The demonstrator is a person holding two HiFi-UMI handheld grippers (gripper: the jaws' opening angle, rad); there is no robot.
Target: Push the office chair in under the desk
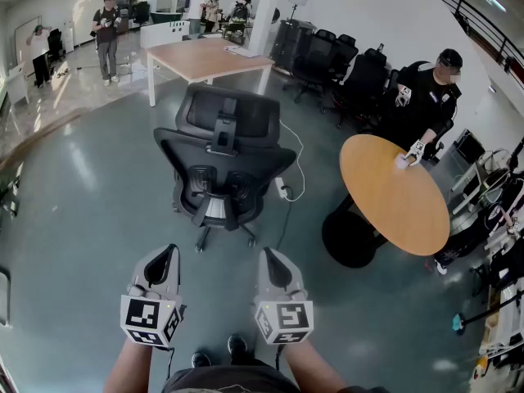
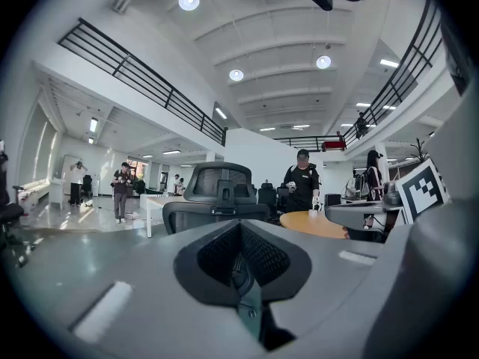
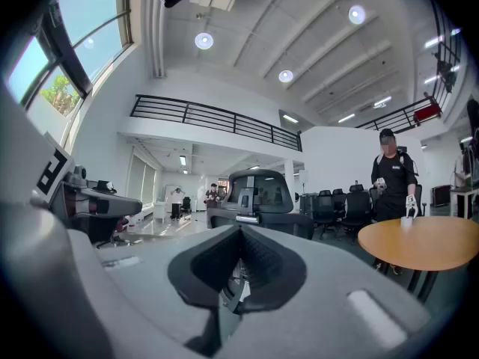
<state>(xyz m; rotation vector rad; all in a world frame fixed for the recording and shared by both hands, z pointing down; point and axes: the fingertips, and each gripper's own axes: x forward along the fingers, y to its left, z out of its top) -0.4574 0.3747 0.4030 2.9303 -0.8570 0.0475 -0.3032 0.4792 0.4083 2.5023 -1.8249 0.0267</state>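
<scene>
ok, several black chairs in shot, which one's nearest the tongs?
The mesh-back office chair standing alone mid-floor, directly ahead of the left tongs and right tongs, its back toward them. The other chairs are bunched by the far wall.

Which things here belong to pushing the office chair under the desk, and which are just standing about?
Job: office chair, desk, left gripper, right gripper (both shut, empty).
Just about: round table, spare chairs by the wall, power strip on floor.

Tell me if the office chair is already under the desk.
No, the office chair stands out in front of the desk, with a gap between them.
</scene>
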